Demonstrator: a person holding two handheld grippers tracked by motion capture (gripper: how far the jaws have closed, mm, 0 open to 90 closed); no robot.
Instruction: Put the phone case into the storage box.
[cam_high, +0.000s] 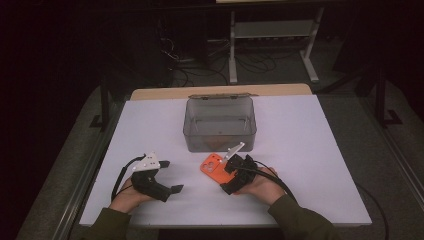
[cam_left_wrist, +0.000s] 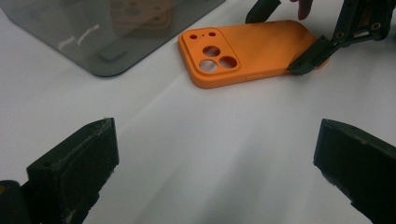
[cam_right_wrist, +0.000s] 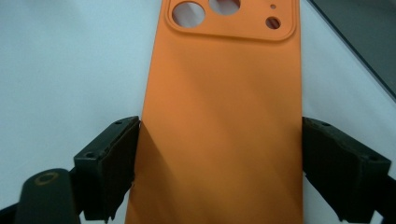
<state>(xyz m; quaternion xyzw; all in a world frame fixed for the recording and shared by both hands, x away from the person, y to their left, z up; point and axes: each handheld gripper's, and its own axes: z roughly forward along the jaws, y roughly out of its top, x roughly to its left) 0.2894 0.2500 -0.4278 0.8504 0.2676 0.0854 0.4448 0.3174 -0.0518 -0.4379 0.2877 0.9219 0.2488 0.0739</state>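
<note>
- High view: no brand, label or writing can be read on anything here. The orange phone case (cam_high: 212, 166) lies flat on the white table (cam_high: 300, 150), camera cut-outs toward the far side, just in front of the smoky clear plastic box (cam_high: 220, 125) that stands open in the middle of the table. The right gripper (cam_high: 235, 172) sits at the case's near right end, the right hand (cam_high: 262, 187) behind it with the forearm in an olive sleeve (cam_high: 300, 220) coming in from the bottom edge. The left gripper (cam_high: 167, 176) rests well apart to the left, held low over the table in the left hand (cam_high: 127, 197), its jaws spread and pointing right, toward the case
- Left gripper view: the two black jaws stand wide apart at the bottom corners, with bare table between them. Beyond them the case (cam_left_wrist: 252, 51) lies flat, its raised camera panel with round holes turned this way; no logo or lettering shows on it. The right gripper (cam_left_wrist: 285, 37) straddles its far end, one jaw at each long edge. The box corner (cam_left_wrist: 93, 42) is at upper left, an orange shape blurred behind its tinted wall
- Right gripper view: the case (cam_right_wrist: 224, 121) runs straight up between the jaws; the left pad meets its edge, the right pad is at or just beside the other edge, so the jaws bracket its width and I cannot tell a firm pinch. Its surface is plain, unmarked
</note>
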